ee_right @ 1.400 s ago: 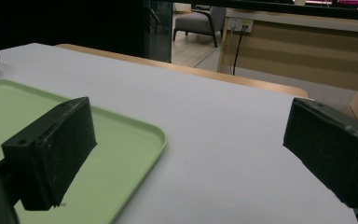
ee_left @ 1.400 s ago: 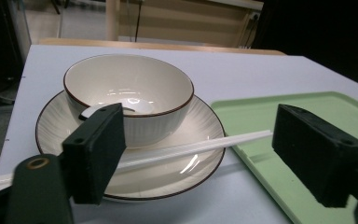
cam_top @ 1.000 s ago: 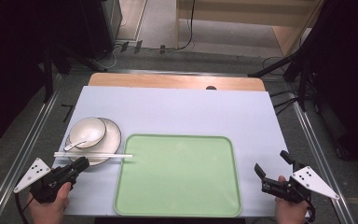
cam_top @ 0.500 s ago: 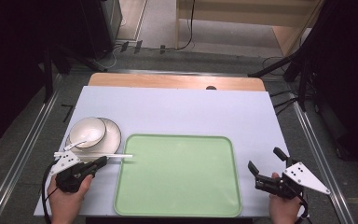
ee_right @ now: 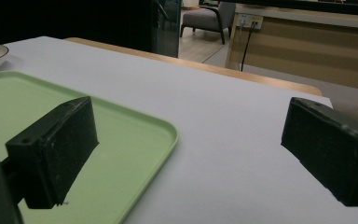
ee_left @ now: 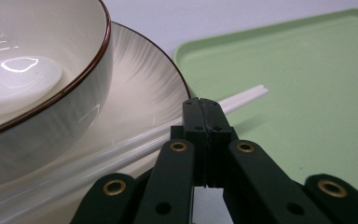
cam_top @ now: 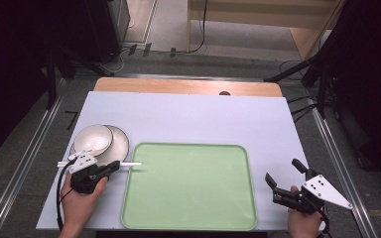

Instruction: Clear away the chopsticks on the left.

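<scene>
Change: the left gripper (cam_top: 113,168) has moved forward from the table's near edge to the chopsticks (cam_top: 129,164); the right gripper (cam_top: 283,181) stays near the right corner.
Left gripper: jaws pressed together, just in front of the chopsticks; I cannot tell if they pinch them.
Right gripper: jaws wide apart, holding nothing.
Count: one green tray (cam_top: 191,218), one plate (cam_top: 120,141), one bowl (cam_top: 93,139), two chopsticks lying from the plate onto the tray.
Left gripper view: a white spoon (ee_left: 14,79) lies inside the bowl.

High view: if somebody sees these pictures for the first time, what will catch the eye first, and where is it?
First comes the large green tray, bare, at the middle of the near edge of the pale table. To its left a bowl sits on a plate, with white chopsticks lying across the plate's near rim. The left gripper has its jaws shut beside the chopsticks, and the right gripper waits open at the tray's right.
</scene>
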Demonstrator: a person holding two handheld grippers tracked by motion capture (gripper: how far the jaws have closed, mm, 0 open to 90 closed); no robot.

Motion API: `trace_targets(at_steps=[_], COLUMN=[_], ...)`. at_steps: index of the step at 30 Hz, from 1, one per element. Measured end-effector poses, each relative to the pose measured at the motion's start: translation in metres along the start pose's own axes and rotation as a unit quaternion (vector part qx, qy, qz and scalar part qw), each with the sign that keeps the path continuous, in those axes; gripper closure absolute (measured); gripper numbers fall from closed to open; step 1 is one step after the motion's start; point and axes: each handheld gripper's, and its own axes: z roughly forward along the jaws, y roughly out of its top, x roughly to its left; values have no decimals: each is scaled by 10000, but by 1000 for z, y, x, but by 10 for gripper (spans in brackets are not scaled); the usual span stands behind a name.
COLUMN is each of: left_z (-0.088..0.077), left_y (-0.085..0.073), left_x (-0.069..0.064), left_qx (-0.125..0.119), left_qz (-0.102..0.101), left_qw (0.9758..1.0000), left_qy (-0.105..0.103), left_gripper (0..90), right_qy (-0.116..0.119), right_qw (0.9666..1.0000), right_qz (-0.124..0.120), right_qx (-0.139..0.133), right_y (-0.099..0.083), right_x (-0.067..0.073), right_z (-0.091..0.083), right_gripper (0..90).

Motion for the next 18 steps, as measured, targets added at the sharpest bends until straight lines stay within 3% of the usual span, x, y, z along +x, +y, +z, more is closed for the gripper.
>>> trace_targets(at_steps=[13,18], left_z=[16,20], left_y=[15,19], left_x=[1,-1], left_qx=[78,107], left_qz=[-83,-12], left_qw=[9994,9987], left_qy=[330,501], left_gripper=[900,900], right_qy=[31,60], right_qw=[10000,10000], right_qz=[14,-21], right_qx=[21,28], right_y=[-4,-5], right_x=[-1,-1], right_z=[-9,-10], right_gripper=[40,40])
